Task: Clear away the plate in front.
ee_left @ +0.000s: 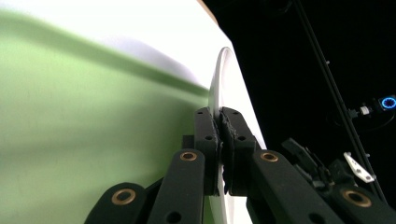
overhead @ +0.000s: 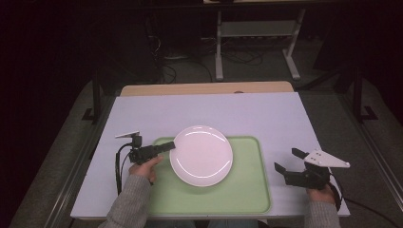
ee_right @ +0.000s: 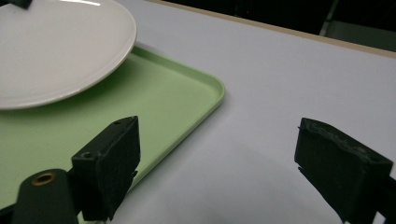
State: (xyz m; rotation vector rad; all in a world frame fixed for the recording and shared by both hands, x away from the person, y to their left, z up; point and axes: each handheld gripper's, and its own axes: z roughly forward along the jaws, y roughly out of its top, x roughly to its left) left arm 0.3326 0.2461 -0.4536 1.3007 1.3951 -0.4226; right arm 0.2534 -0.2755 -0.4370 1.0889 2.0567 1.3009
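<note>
Lavender table [overhead: 266, 114]: one plate [overhead: 202, 155], one tray [overhead: 247, 190].

A round white plate [overhead: 201, 155] sits over the green tray [overhead: 247, 190]. The left tongs [overhead: 170, 146] pinch its rim at 9 o'clock.

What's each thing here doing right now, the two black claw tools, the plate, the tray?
Left gripper: jaws shut on the plate's rim.
Right gripper: jaws wide open, holding nothing, over the table beside the tray.
White plate: empty, pinched at its left edge, over the tray; in the right gripper view its near side looks lifted off the tray.
Green tray: flat on the table, bare except for the plate.
Table: covered with a pale sheet.
</note>
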